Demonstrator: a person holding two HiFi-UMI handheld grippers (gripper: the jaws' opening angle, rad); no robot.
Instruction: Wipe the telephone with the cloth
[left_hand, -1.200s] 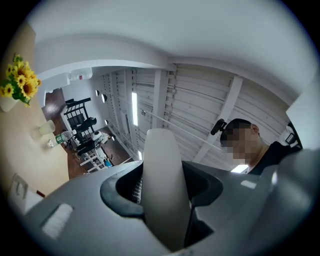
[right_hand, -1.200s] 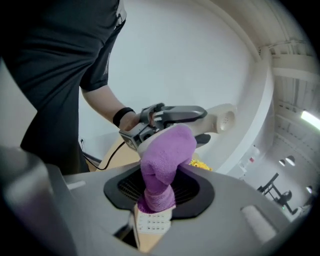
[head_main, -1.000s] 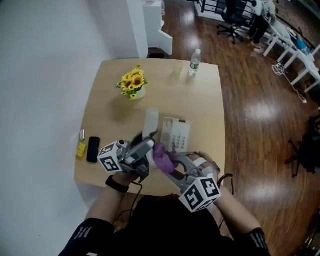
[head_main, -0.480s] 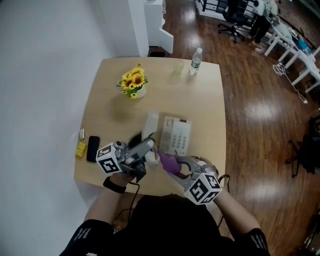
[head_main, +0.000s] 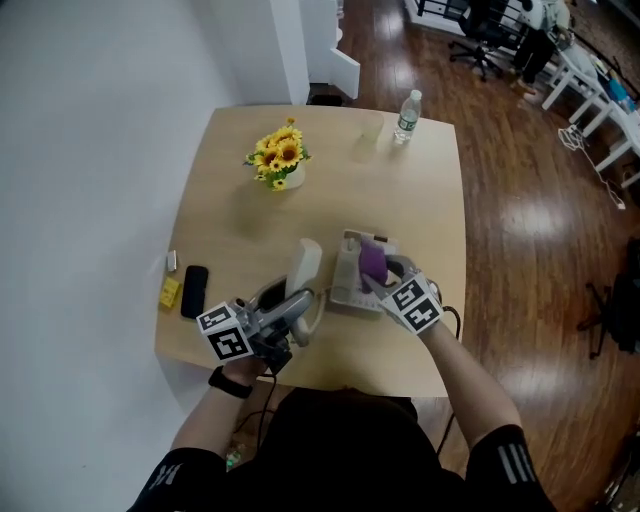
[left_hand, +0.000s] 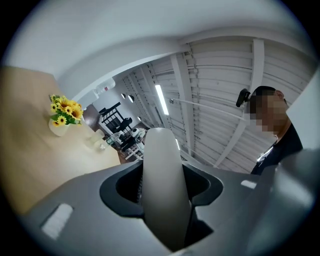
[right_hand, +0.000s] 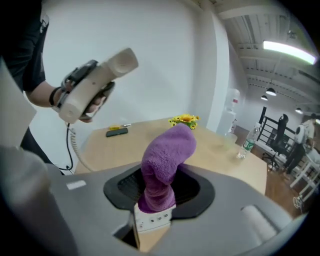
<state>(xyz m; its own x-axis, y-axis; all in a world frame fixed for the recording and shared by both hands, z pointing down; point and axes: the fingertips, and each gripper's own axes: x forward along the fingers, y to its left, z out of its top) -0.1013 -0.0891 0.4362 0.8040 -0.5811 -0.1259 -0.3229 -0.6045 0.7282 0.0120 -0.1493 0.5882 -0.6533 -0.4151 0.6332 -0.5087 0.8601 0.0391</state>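
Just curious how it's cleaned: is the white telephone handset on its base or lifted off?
Lifted off. The left hand-held gripper clamps the white telephone handset apart from the white telephone base, where the purple cloth rests.

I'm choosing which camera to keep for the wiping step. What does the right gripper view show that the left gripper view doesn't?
Only the right gripper view: the purple cloth pinched in the right gripper, a bit of the telephone base beneath it, and a black phone lying on the table. Only the left gripper view: the left gripper seen along its own jaws, shut on the handset. Both: the handset, the sunflowers and the table.
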